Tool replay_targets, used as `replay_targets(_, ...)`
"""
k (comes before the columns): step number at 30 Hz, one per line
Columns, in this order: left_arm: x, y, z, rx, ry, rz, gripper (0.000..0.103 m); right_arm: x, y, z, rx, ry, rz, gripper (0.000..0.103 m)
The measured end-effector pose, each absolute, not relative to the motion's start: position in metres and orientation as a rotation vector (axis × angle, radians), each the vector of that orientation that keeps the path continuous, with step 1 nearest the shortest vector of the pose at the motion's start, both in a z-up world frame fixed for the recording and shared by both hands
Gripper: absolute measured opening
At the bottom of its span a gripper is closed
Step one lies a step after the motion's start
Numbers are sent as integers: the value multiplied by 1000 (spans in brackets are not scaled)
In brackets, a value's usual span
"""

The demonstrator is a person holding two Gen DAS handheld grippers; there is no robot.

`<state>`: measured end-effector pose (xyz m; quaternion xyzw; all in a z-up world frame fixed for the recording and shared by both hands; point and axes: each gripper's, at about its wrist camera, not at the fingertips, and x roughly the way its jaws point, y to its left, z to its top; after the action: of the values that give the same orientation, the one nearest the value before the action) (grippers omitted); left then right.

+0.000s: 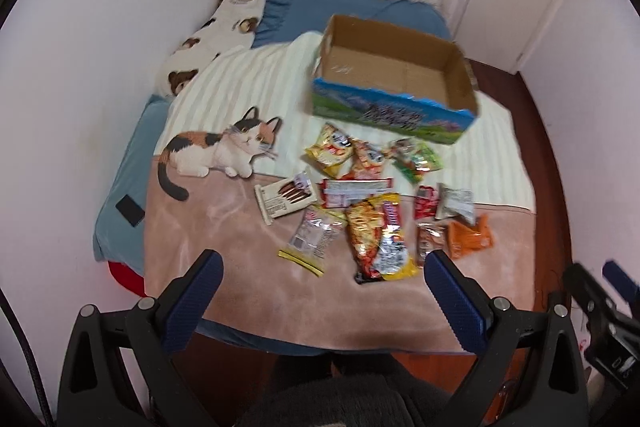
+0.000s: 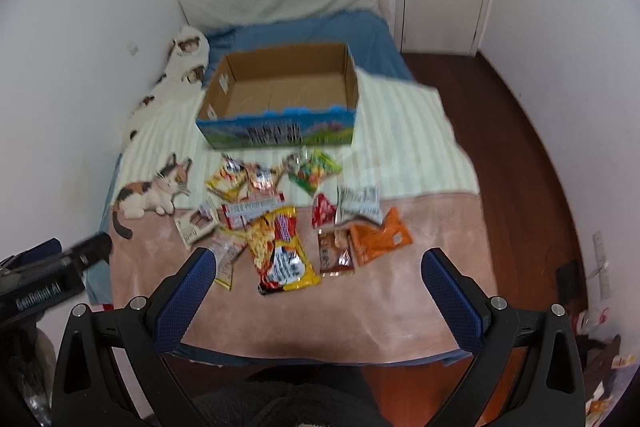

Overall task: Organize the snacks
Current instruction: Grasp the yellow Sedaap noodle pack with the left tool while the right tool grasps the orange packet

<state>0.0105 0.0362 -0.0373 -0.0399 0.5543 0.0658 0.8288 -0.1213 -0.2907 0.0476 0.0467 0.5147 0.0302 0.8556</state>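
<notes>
Both tongs, left gripper [image 1: 320, 267] and right gripper [image 2: 318, 263], are wide open, holding nothing. Grab the big noodle bag [image 2: 280, 251] near the box [image 2: 280, 131] by its middle.

Open cardboard box [image 1: 394, 83], blue-green printed front, interior bare, upright mid-bed toward right edge. Snack packets [image 1: 376, 203] scattered flat just in front, toward foot edge: big yellow-red bag [image 2: 282, 253], orange pouch [image 2: 378, 237], green bag [image 2: 314, 171].
</notes>
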Motion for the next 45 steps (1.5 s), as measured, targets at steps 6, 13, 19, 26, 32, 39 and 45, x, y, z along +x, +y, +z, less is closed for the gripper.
replay_targets(6, 49, 44, -122, -94, 1352, 134, 103, -83, -304, -44, 171, 1219, 38, 103)
replay_targets(13, 98, 31, -242, -226, 1584, 67, 103, -42, -346, -151, 290, 1340, -38, 103)
replay_targets(19, 128, 12, -318, -402, 1711, 27, 100, -17, -397, -214, 486, 1411, -119, 103)
replay_targets(26, 144, -13, -371, -511, 1775, 68, 100, 8, -438, -268, 735, 1475, -187, 103)
replay_targets(32, 136, -28, -371, -396, 1658, 88, 85, 23, -442, -320, 909, 1552, -240, 100)
replay_targets(39, 130, -56, -355, -147, 1632, -16, 83, 37, -428, -327, 783, 1537, -234, 54)
replay_targets(45, 136, -84, -351, 0, 1681, -149, 84, 53, -362, -314, 262, 1649, 5, 52)
